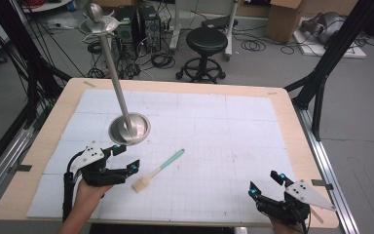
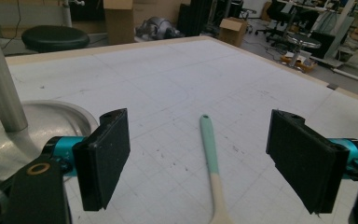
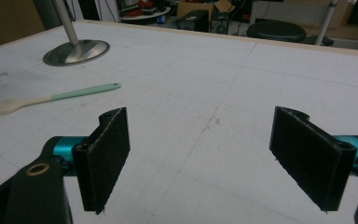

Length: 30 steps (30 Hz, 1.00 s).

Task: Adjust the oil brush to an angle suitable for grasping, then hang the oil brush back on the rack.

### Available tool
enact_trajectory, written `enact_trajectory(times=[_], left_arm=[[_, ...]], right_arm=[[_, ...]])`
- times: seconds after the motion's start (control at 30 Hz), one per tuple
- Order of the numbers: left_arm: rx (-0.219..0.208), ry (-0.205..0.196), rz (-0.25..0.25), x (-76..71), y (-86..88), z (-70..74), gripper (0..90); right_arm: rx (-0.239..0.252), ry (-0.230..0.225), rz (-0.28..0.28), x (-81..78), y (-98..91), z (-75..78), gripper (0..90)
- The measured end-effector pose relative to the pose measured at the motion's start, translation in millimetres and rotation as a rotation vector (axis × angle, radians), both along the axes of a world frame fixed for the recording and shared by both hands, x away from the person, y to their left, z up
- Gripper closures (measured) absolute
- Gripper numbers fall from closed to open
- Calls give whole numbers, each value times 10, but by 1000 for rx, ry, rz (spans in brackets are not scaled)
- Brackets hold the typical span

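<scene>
Left gripper low over the worktop, jaws spread wide and holding nothing, just beside the metal stand. Spatula flat on the white mat, mint handle pointing away, pale blade toward the near edge, possibly wood. Right gripper well apart at the near right corner, jaws likewise parted, empty.

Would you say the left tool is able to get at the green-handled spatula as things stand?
Probably yes. The left tool is open and the spatula lies on bare mat straight ahead of it; the metal stand sits off to one side.
</scene>
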<state>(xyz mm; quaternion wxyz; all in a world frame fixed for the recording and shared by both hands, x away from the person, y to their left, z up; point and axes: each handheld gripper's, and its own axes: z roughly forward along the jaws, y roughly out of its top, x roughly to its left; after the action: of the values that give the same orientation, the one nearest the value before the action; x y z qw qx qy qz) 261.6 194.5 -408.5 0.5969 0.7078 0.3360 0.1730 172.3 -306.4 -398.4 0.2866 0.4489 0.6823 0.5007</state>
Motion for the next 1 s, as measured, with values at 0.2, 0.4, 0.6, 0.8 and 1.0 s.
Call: enact_trajectory(times=[0.2,0.4,0.6,0.8,1.0], left_arm=[[-13,20,-36,-6,0,13,302],[-13,39,-50,12,-24,12,278],[22,54,-62,38,-107,4,279],[97,129,-103,93,-254,-63,403],[198,191,-135,175,-432,-158,486]], right_arm=[[3,2,-10,-25,-12,12,187],[-6,4,7,-6,14,-3,187],[-11,5,21,15,44,-3,187],[-15,6,34,1,60,-5,187],[-9,11,27,9,37,-9,187]])
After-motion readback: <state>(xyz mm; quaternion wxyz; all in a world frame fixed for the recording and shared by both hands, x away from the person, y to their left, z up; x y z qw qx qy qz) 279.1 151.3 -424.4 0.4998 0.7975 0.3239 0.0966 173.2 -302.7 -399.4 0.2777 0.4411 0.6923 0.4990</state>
